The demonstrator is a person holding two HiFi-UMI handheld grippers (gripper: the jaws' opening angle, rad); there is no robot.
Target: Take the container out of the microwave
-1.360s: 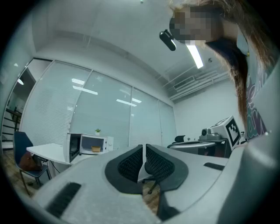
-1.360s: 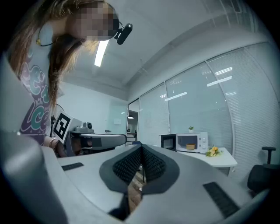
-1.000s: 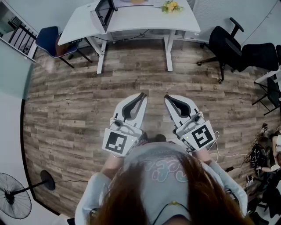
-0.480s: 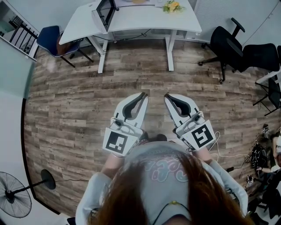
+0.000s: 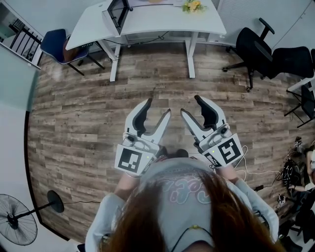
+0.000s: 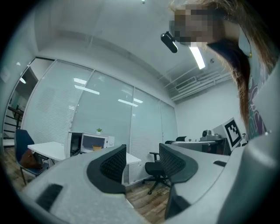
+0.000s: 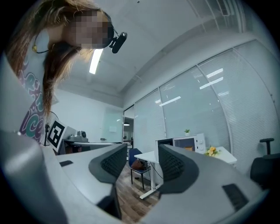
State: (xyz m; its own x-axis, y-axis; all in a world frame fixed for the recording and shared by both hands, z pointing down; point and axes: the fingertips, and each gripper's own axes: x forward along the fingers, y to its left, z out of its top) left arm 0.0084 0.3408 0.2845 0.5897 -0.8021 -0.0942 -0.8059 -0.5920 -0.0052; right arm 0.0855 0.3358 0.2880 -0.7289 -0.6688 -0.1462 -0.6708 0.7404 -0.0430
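White microwave (image 5: 114, 15) stands far off at upper left, nearer our left gripper (image 5: 158, 107) than our right gripper (image 5: 190, 105), both jaws just spread, empty.

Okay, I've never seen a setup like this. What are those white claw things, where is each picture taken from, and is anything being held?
A person holds a tool in each hand: the left gripper and the right gripper, each with two jaws. The head view looks down from a camera on the person's head onto the wooden floor. The two gripper views come from cameras riding on the grippers, looking along their jaws. Both pairs of jaws have just been opening and stand apart with nothing between them, so nothing is held. Across the room, a white desk carries a microwave and yellow flowers.
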